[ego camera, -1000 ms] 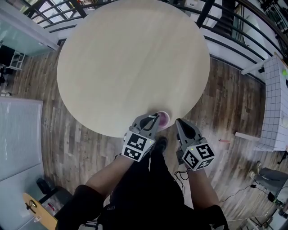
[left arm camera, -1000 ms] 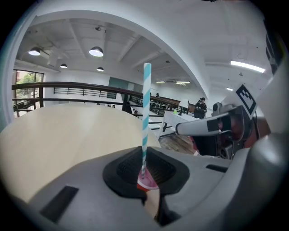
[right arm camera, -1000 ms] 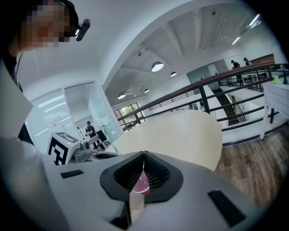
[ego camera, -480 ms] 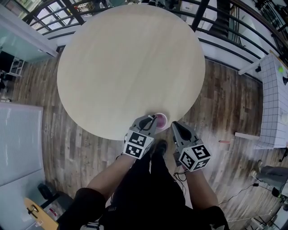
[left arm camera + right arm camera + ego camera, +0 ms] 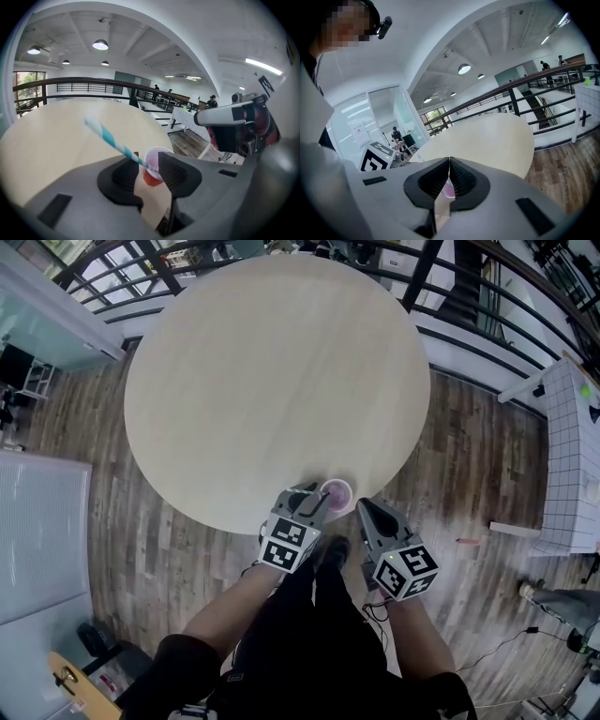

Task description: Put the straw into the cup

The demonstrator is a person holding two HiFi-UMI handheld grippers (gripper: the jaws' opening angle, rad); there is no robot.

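Observation:
A small pink cup (image 5: 336, 491) stands near the round table's (image 5: 272, 371) front edge. A blue-and-white striped straw (image 5: 110, 139) leans up and to the left, its lower end inside the cup (image 5: 154, 165). My left gripper (image 5: 147, 160) sits right at the cup (image 5: 314, 499). Its jaws are opening, and the straw passes between them with neither pad pressing on it. My right gripper (image 5: 365, 508) hovers just right of the cup, shut with nothing between its jaws (image 5: 449, 165). Behind them a sliver of the cup (image 5: 447, 190) shows.
The pale wooden table stretches away beyond the cup. A railing (image 5: 450, 324) runs past its far side above the plank floor. A white gridded table (image 5: 574, 456) stands at the right. The person's legs (image 5: 309, 643) are below the grippers.
The left gripper's jaws have parted beside the cup. Both grippers and the cup have stayed almost where they were.

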